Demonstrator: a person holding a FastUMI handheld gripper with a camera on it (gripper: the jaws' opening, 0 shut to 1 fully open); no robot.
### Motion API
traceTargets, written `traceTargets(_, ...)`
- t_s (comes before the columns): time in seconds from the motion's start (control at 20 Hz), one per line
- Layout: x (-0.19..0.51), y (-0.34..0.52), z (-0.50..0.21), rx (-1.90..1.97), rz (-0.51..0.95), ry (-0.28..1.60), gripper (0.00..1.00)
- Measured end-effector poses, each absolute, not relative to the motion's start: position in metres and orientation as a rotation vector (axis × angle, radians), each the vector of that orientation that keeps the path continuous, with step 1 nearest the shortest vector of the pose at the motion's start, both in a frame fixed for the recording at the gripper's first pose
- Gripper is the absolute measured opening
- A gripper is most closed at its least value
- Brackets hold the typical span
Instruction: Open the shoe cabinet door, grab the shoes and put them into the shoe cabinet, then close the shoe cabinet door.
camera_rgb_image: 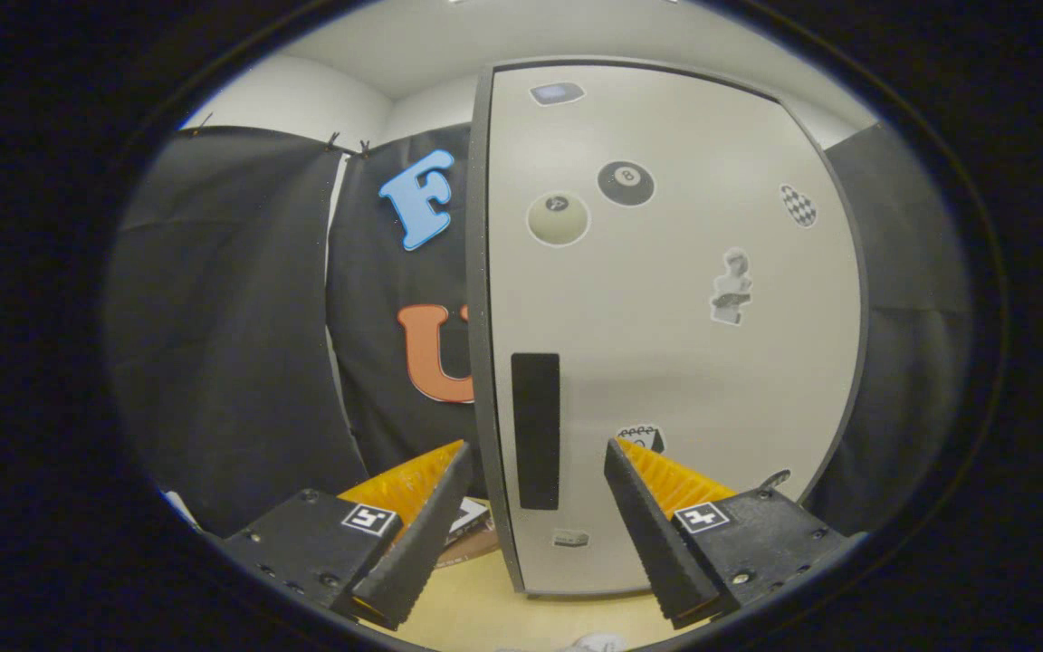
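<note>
Straight ahead of the tongs (535, 503), spread wide and gripping nothing: shoe cabinet door (675, 335), shut, upright on the table (476, 598). Dark vertical handle strip (536, 430) between and just beyond the fingertips, long axis upright, by the door's left edge.

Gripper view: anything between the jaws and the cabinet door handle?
Nothing in the way. In the gripper view the open gripper frames the black vertical handle strip on the closed cabinet door; its lower end shows in the gap, beyond the jaws.
</note>
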State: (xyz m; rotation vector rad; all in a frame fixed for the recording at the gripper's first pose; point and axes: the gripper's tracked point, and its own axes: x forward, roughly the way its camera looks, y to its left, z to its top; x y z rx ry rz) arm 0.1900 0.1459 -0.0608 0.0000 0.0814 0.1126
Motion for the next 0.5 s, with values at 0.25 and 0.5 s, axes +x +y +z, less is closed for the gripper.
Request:
traceTargets(0.25, 0.224, 0.149, -0.07, 0.02, 0.088, 0.108, 0.86)
traceTargets(0.5, 0.237, 0.151, -0.076, 0.05, 0.069, 0.126, 0.66)
